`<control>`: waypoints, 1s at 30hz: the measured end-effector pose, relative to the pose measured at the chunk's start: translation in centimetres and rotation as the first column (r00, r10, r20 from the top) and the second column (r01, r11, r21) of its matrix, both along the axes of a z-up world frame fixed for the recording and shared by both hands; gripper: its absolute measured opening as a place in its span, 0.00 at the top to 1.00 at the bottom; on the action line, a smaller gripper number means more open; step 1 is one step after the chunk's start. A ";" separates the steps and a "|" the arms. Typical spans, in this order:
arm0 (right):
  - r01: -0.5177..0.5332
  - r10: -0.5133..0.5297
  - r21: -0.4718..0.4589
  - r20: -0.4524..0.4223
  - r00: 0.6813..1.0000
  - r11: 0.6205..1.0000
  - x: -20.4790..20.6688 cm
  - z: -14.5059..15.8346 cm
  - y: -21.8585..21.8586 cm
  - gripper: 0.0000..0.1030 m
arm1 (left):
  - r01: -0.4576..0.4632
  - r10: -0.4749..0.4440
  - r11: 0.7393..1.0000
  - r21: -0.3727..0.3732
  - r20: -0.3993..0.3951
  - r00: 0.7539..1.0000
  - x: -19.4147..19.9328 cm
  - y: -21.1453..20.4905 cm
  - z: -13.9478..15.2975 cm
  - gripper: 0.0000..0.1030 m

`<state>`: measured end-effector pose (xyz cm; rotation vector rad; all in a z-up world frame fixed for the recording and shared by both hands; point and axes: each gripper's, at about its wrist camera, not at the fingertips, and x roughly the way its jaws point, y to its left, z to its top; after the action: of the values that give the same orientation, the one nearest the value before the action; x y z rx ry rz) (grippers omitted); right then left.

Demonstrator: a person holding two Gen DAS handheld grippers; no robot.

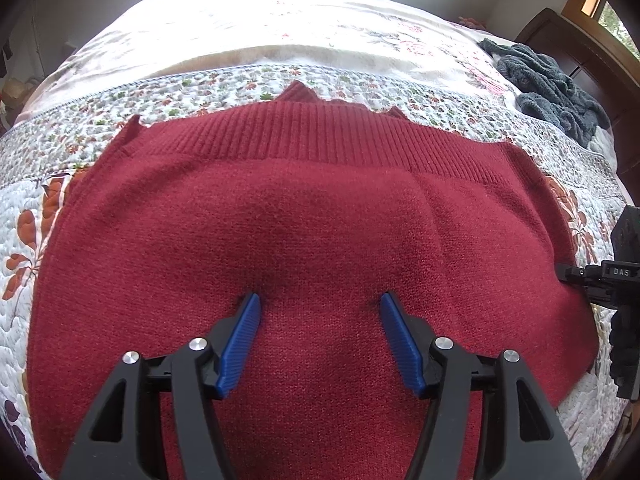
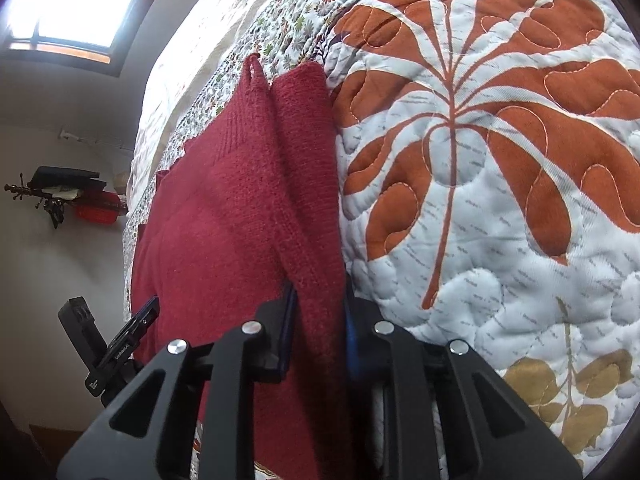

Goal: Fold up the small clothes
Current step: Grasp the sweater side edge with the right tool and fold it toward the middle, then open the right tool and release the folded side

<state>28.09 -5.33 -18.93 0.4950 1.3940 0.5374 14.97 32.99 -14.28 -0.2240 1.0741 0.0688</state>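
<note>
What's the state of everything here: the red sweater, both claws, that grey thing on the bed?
Red sweater: spread flat on the quilt, one edge pinched.
Left claw: open, tips pressing on the sweater.
Right claw: shut on the sweater's edge.
Grey garment: crumpled, unfolded.
Quilt: smooth, covering the bed.

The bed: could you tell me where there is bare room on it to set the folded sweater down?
Bare quilt lies beyond the red sweater's ribbed hem, toward the pale blanket. More lies right of the sweater's edge, by the orange leaf print. The far right corner is crowded by a grey fleece heap. The centre is under the sweater.
</note>
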 end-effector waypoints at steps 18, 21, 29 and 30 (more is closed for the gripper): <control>-0.050 0.062 -0.147 0.076 0.995 0.988 -0.6 8.5 6.1 0.88 | -0.063 0.065 0.996 -0.062 0.017 0.998 -2.1 3.3 3.4 0.38; -0.103 0.125 -0.196 0.104 0.987 0.975 -1.1 10.4 9.5 0.88 | -0.073 0.075 0.995 -0.063 0.021 0.997 -2.6 4.1 3.7 0.38; -0.206 0.251 -0.294 0.124 0.960 0.933 -2.3 12.0 17.0 0.88 | -0.094 0.096 0.992 -0.084 0.023 0.995 -3.7 5.4 3.9 0.38; -0.213 0.259 -0.300 0.122 0.958 0.930 -2.5 12.0 17.7 0.88 | -0.095 0.098 0.992 -0.085 0.025 0.995 -3.9 5.6 4.0 0.38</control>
<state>25.63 12.35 -6.98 0.0479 1.3565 0.5471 11.10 38.56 -10.29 -0.3522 1.0373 0.1070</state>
